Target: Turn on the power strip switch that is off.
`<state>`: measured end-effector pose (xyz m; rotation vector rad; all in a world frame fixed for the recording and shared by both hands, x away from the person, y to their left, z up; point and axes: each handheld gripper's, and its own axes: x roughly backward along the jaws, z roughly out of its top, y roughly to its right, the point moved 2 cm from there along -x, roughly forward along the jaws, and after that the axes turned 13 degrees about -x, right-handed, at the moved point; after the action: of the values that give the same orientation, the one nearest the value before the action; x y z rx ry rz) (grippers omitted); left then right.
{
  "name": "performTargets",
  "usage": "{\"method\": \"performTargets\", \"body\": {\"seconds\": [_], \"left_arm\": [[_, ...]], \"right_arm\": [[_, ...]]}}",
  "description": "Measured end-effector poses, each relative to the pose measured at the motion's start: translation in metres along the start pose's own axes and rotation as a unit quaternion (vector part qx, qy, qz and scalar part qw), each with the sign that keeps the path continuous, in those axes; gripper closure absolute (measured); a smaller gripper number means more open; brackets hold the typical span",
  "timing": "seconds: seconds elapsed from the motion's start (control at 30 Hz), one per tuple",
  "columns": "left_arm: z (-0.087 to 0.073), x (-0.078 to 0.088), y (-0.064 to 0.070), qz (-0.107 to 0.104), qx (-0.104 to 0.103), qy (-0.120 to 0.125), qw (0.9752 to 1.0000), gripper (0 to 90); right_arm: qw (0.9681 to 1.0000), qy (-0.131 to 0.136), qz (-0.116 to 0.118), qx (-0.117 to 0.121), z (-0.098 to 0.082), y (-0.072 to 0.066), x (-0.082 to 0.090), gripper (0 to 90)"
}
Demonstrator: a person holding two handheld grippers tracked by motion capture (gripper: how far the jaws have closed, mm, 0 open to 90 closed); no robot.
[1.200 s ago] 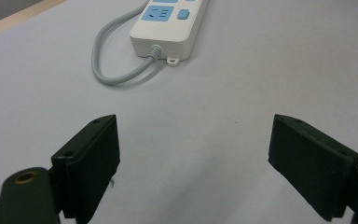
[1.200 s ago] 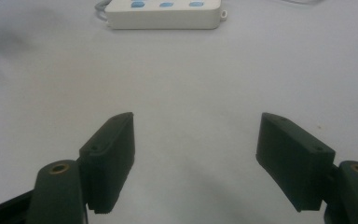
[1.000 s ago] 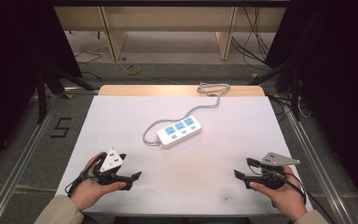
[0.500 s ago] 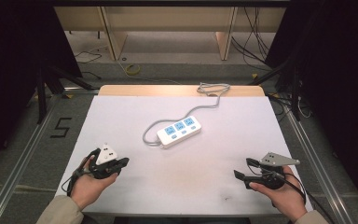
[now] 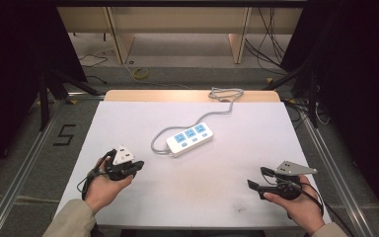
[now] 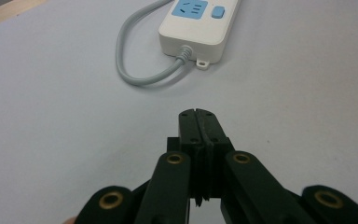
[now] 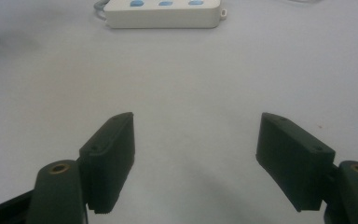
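Power strip (image 5: 189, 138): white, three blue sockets with a blue switch beside each, lying flat and skewed near the middle of the table; touched by neither gripper.
Power strip, left gripper view (image 6: 199, 24): the cable end shows straight ahead of the jaws, with a small mounting lug at its corner and clear table between it and the jaw tips.
Power strip, right gripper view (image 7: 164, 13): seen lengthwise along the top edge, well ahead of the jaws.
Grey cable (image 5: 212, 106): leaves the strip's near-left end in a loop, passes behind the strip, and runs to a loose coil at the table's far edge.
Left gripper (image 5: 134, 168): held in the left hand at the near-left of the table, pointing toward the strip, near it but apart.
Left gripper, own view (image 6: 198, 119): jaws have just been closing and now sit pressed together, pad against pad, with nothing between them.
Right gripper (image 5: 259, 179): held in the right hand at the near-right of the table, well apart from the strip.
Right gripper, own view (image 7: 196, 149): jaws spread wide, bare table between them.
Table (image 5: 128, 118): white top with a wooden strip along the far edge.
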<state>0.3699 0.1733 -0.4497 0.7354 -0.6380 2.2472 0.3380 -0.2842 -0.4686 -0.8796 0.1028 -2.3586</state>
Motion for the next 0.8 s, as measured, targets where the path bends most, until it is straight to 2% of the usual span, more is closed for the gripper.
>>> {"method": "performTargets", "body": {"seconds": [0.3, 0.73, 0.8], "left_arm": [[0.005, -0.004, -0.002, 0.001, -0.011, -0.005, 0.9999, 89.8], [0.009, -0.011, -0.005, -0.002, -0.007, -0.012, 0.9999, 89.8], [0.011, -0.012, -0.005, -0.008, 0.0, -0.017, 0.9998, 89.9]], "right_arm": [[1.0, -0.001, 0.001, -0.001, 0.0, -0.001, 0.0, 28.5], [1.0, -0.001, 0.0, -0.002, 0.0, 0.0, -0.001, 28.9], [1.0, -0.003, -0.001, -0.001, 0.0, 0.0, -0.001, 28.9]]}}
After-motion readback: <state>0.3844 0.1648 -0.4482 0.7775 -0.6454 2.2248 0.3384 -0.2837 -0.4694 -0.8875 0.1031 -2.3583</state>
